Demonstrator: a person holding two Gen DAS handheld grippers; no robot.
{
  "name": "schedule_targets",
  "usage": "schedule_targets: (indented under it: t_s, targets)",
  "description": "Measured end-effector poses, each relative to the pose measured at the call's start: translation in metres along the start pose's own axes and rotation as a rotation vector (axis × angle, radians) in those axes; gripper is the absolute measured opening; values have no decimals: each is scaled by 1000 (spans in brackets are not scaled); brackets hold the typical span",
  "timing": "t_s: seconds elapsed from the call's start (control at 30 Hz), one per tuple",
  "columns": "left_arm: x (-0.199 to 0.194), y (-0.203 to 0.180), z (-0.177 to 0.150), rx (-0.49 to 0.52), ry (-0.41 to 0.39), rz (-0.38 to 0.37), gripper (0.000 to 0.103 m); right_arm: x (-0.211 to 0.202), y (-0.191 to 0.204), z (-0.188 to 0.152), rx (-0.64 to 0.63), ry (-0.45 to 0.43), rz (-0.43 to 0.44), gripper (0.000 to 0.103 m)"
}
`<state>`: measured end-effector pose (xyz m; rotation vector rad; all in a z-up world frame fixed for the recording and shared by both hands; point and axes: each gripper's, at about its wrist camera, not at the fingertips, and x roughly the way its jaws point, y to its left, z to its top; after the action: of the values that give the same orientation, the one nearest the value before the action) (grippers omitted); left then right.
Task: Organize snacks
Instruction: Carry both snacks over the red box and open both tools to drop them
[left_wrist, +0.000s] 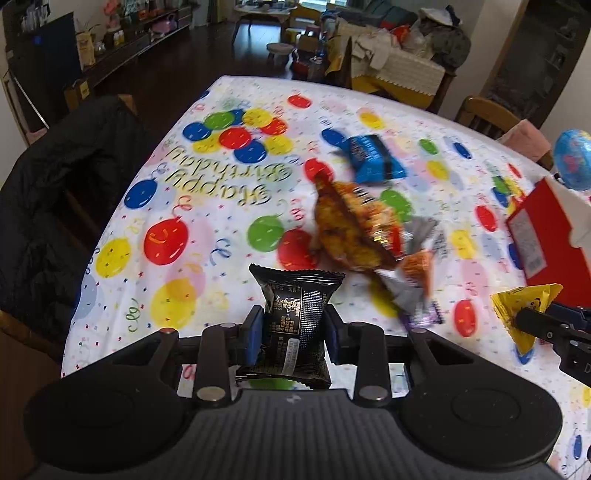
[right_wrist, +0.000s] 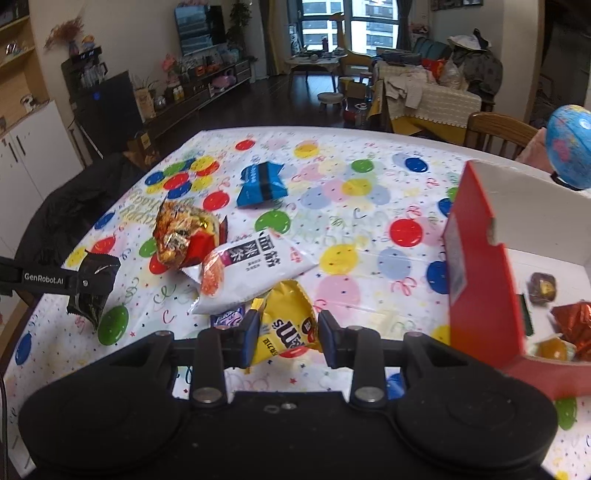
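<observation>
Left gripper (left_wrist: 293, 326) clamped on black snack packet (left_wrist: 295, 325), blue pads pressing both sides of wrapper, packet upright and lifted over near edge of balloon-print tablecloth (left_wrist: 207, 206). Right gripper (right_wrist: 287, 332) clamped on yellow snack bag (right_wrist: 291, 325), bag tilted, raised just above table surface, just beside red box (right_wrist: 480, 266).

On cloth, loose pile near middle: orange-red snack bag (right_wrist: 181, 236) touching white-and-grey noodle-snack pack (right_wrist: 251, 266), small purple packet (right_wrist: 229, 317) peeking from under white pack. Blue snack packet (right_wrist: 262, 184) farther back, apart from pile. Same pile blurred in left wrist view.

Red box open, white inside, at right side of table; inside: brown wrapped sweet (right_wrist: 542, 288), red foil sweet (right_wrist: 576, 325), orange sweet (right_wrist: 554, 349). Blue globe-like ball (right_wrist: 570, 146) behind box at far right edge.

Black jacket (left_wrist: 55, 192) draped over chair at left of table. Living room beyond: television, sofa heaped with cloth, small stools.
</observation>
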<state>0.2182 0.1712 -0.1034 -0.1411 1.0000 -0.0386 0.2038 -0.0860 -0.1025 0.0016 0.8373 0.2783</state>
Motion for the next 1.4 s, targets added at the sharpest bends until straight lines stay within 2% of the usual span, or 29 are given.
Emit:
schedule_targets:
  t_s: [0.3, 0.67, 1.17, 1.4]
  targets:
    - [-35, -50, 8, 72, -61, -78, 33, -45, -28, 3, 46, -58, -33, 32]
    - [-53, -129, 17, 186, -108, -154, 33, -86, -80, 5, 112, -134, -88, 32]
    - [-59, -241, 17, 334, -139, -230, 33, -119, -150, -4, 189, -190, -150, 31]
    - [-51, -282, 21, 378, -124, -249, 33, -124, -184, -8, 207, -189, -189, 31]
